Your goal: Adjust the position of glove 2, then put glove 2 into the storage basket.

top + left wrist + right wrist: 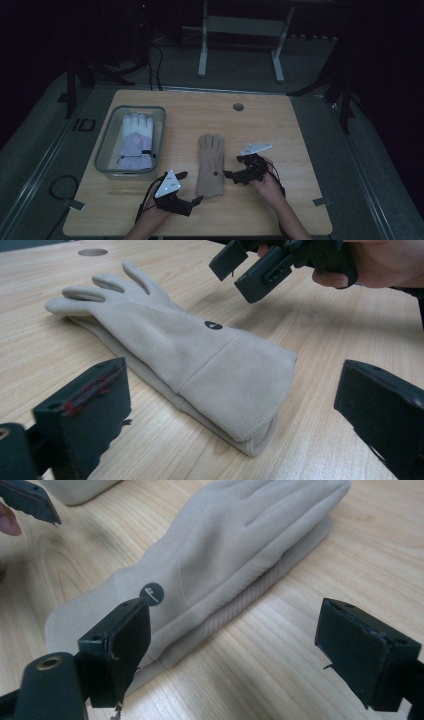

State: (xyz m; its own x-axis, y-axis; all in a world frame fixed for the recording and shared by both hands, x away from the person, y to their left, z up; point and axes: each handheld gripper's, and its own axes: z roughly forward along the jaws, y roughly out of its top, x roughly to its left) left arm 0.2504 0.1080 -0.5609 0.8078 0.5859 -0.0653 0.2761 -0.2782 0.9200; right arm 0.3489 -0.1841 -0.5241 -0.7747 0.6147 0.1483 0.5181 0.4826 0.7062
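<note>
A pair of beige gloves [210,165] lies stacked flat in the middle of the wooden table [280,125], fingers pointing away from the person. The top glove [190,350] bears a small dark round logo near the cuff, and a ribbed cuff shows under it in the right gripper view [240,545]. My left gripper [190,188] sits just left of the cuff end, open, with the cuff lying ahead between its jaws [232,410]. My right gripper [234,167] hovers at the gloves' right side, open and apart from them [242,650].
A grey bin [106,145] at the table's left holds white and lilac gloves [135,137]. A round cable hole [238,107] sits near the far edge. The right gripper [250,267] hangs above the table beyond the gloves in the left gripper view.
</note>
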